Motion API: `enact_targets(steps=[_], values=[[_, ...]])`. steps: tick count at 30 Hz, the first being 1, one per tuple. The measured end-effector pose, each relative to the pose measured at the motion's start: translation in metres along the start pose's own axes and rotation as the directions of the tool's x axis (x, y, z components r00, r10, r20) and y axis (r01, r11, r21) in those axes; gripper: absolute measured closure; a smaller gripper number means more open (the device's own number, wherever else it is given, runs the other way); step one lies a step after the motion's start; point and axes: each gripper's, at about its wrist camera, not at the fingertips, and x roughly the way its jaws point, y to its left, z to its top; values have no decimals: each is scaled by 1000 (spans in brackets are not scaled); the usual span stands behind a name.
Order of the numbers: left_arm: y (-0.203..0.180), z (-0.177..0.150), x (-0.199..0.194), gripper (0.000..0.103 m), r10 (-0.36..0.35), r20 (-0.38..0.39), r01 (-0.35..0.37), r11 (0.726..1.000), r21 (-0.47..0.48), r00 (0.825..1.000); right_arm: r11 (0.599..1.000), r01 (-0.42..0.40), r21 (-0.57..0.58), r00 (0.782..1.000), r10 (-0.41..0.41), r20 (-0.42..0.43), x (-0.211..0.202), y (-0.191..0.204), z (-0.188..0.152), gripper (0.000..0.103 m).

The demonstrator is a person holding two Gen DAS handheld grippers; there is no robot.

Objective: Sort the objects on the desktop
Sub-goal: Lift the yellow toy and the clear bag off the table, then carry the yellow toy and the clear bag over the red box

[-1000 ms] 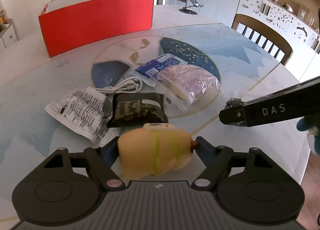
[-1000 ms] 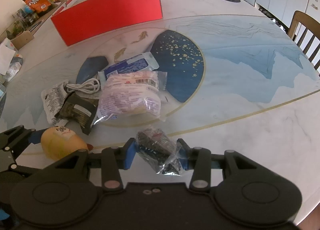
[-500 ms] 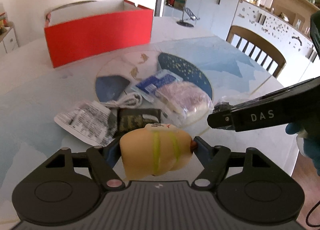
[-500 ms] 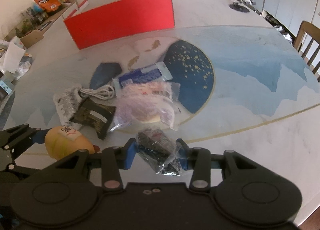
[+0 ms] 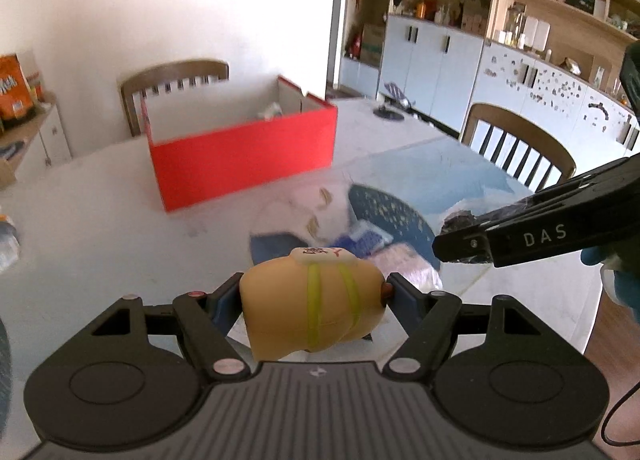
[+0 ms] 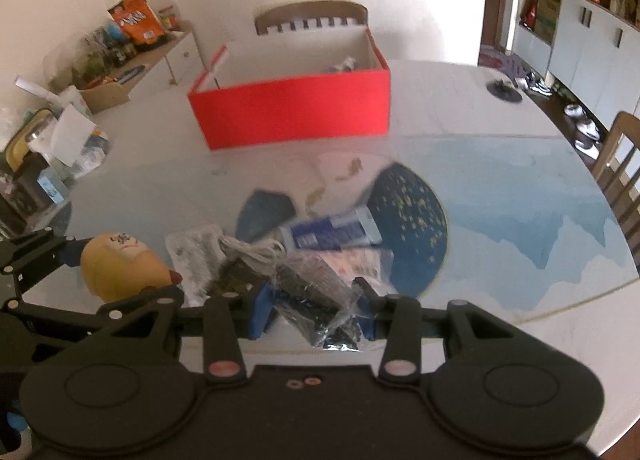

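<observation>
My left gripper [image 5: 314,292] is shut on a yellow squishy toy [image 5: 312,304] with green bands, held above the table; the toy also shows in the right wrist view [image 6: 120,264]. My right gripper [image 6: 316,306] is shut on a dark crinkly packet [image 6: 316,300], also lifted, and appears at the right of the left wrist view [image 5: 460,240]. A red open box [image 6: 292,108] stands at the far side of the table [image 6: 520,220], with something inside. Packets remain mid-table: a blue-white pack [image 6: 332,232], a white cable [image 6: 256,250], a printed sachet [image 6: 196,252].
Wooden chairs stand behind the box [image 6: 312,16] and at the right [image 5: 520,144]. A cluttered side cabinet [image 6: 100,60] with an orange snack bag stands at the left. A small black stand [image 6: 502,92] sits on the far right of the table.
Both grippers rose and tilted up with their objects; the box now shows its open inside and the packets have dropped low in both views.
</observation>
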Motion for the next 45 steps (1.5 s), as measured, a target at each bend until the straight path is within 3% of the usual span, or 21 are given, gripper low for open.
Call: enact_targets(steps=[7, 15, 45], values=[[8, 9, -27, 28, 28, 69, -32, 997, 65, 997, 999, -19, -45, 999, 21, 41, -15, 22, 18, 60], [23, 25, -37, 28, 47, 96, -51, 998, 37, 994, 997, -52, -57, 997, 55, 58, -23, 34, 38, 60], [62, 122, 62, 28, 160, 57, -154, 984, -93, 985, 960, -145, -242, 986, 160, 43, 38, -11, 177, 60]])
